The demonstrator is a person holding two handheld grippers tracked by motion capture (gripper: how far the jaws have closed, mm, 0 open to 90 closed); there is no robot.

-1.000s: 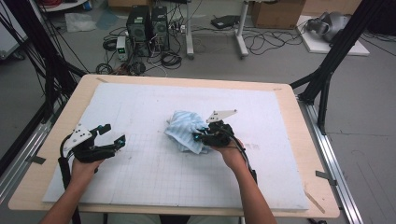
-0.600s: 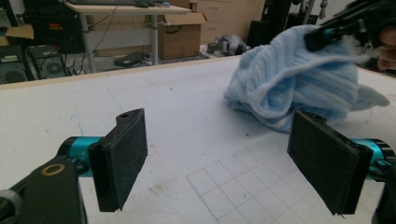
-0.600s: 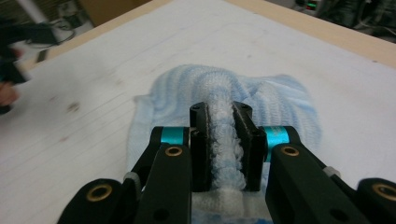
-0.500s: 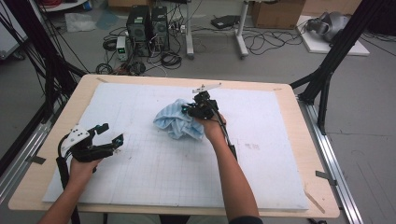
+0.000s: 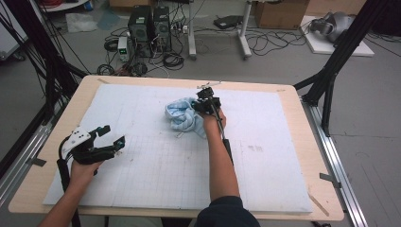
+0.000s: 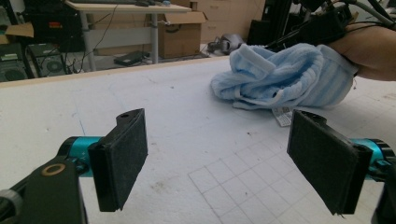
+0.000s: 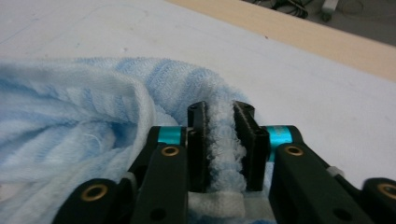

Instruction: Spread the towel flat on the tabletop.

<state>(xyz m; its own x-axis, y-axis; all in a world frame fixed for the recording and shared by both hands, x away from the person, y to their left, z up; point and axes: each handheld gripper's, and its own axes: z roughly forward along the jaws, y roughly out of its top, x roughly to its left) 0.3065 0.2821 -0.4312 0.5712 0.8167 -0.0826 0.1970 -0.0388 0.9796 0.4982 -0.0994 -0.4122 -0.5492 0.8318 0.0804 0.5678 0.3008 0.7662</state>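
The light blue towel point(image 5: 184, 118) lies bunched a little behind the middle of the white gridded mat point(image 5: 265, 165), well in from every edge, with bare mat open on all sides of it. The right gripper point(image 5: 204, 100) sits at the towel's far right side; in the right gripper view a fold of terry cloth point(image 7: 225, 149) is pinched between its two pads, though the jaws have just been easing apart a little with the cloth still between them. The left gripper point(image 5: 109, 136) hovers near the mat's left edge, well apart from the towel, its jaws spread wide with nothing between them.

The wooden table point(image 5: 312, 118) shows as a narrow border round the mat. Black frame struts point(image 5: 331, 75) stand at both far corners. Beyond the table, computer towers point(image 5: 150, 26) and loose cables point(image 5: 265, 42) sit on the floor.

A small white tag point(image 6: 283, 116) pokes from the towel's near hem; its print is too small to read.
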